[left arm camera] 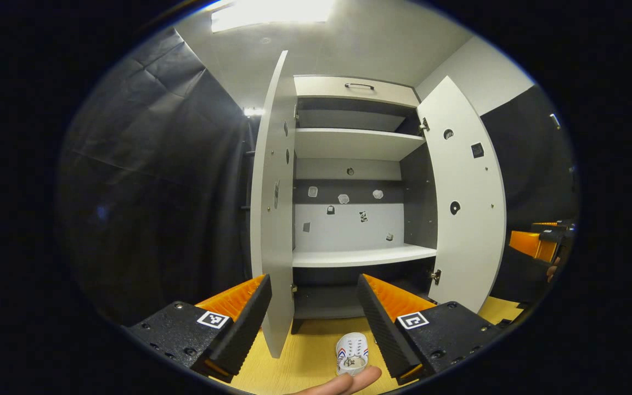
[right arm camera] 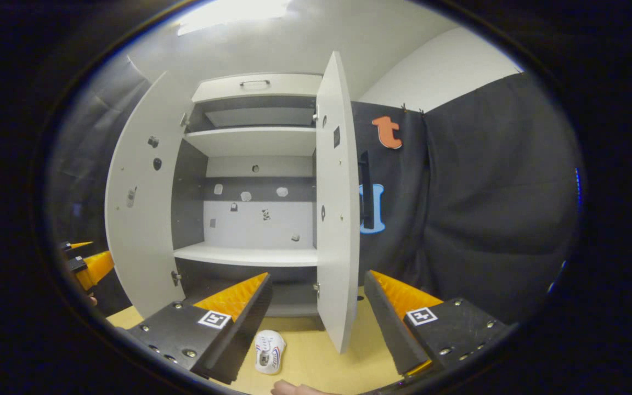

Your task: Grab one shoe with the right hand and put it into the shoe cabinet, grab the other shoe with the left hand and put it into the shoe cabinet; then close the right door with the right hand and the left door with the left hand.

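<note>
The left claw (left arm camera: 314, 323) stood with its fingers wide apart and nothing between them, low in the left gripper view. The right claw (right arm camera: 319, 321) was likewise spread and empty at the bottom of the right gripper view. Both pointed at the shoe cabinet (left arm camera: 354, 144), whose left door (left arm camera: 272, 219) and right door (left arm camera: 467, 208) hung open, the shelves inside bare.

One small white shoe (left arm camera: 352, 354) lay on the pale wood floor (left arm camera: 316, 340) just before the cabinet, at the bottom centre of the left gripper view; in the right gripper view the shoe (right arm camera: 268, 351) sat lower left of centre, near the foot of the right door (right arm camera: 337, 219). A second shoe could not be made out. A fingertip (left arm camera: 343, 383) showed at the very bottom edge.

The likeliest trouble seemed the open doors: each stood edge-on close to a claw, so a reach down for the shoe could knock a door and swing it across the opening. The shoe looked small and smooth, so a grip on its rounded toe might slip; a hold across its sides seemed safer.

Black cloth lined the booth on both sides, with a white wall (right arm camera: 442, 71) and a bright ceiling light (left arm camera: 272, 13) at the top of the frame.
</note>
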`<action>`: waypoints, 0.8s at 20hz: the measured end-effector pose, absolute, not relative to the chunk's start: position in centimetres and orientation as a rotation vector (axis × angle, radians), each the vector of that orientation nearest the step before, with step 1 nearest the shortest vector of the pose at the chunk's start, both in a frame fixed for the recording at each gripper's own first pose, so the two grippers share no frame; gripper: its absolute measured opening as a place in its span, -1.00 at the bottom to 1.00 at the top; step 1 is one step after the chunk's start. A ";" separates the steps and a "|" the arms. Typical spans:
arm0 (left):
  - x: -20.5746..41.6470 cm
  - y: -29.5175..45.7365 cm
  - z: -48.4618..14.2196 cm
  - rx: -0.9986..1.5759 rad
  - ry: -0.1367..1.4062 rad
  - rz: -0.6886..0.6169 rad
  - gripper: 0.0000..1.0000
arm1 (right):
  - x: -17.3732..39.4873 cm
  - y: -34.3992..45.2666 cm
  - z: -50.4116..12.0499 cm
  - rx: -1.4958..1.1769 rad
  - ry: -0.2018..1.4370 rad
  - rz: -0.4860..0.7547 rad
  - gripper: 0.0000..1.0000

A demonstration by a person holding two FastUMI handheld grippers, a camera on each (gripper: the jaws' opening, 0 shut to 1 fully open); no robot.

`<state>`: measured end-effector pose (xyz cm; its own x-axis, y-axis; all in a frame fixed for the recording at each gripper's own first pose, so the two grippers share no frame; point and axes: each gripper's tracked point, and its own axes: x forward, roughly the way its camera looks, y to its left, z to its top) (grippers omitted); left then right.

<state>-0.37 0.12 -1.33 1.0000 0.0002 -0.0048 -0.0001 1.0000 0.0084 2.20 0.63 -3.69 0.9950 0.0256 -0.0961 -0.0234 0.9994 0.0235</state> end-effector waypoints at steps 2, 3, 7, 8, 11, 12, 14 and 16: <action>-0.2 0.2 -1.8 0.007 0.014 0.001 0.91 | 3.1 1.3 -5.8 0.018 0.137 0.037 1.00; -0.2 0.2 -2.1 0.006 0.019 0.002 0.91 | 3.5 1.9 -7.2 0.010 0.168 0.052 1.00; -0.1 0.5 -3.0 0.010 0.037 0.006 0.91 | 4.8 5.4 -13.3 0.016 0.306 0.154 0.96; 0.0 0.5 -3.3 0.013 0.041 0.006 0.91 | 5.1 6.4 -14.8 0.014 0.336 0.174 0.96; 0.1 0.9 -3.6 0.017 0.051 0.014 0.91 | 5.6 9.4 -20.4 -0.025 0.428 0.227 1.00; 0.0 1.1 -3.5 0.017 0.050 0.019 0.91 | 5.8 10.5 -22.4 -0.037 0.465 0.244 1.00; -0.2 1.4 -3.1 0.020 0.038 0.026 0.91 | 6.4 12.3 -26.5 -0.045 0.540 0.267 0.96; -0.4 1.6 -2.9 0.024 0.025 0.024 0.91 | 6.9 13.7 -30.5 -0.047 0.614 0.279 1.00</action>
<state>-0.36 1.56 -2.92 0.9994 0.0242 -0.0248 -0.0236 0.9994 0.0245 6.91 13.74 -30.50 0.7812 0.2439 -0.5747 -0.2717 0.9616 0.0389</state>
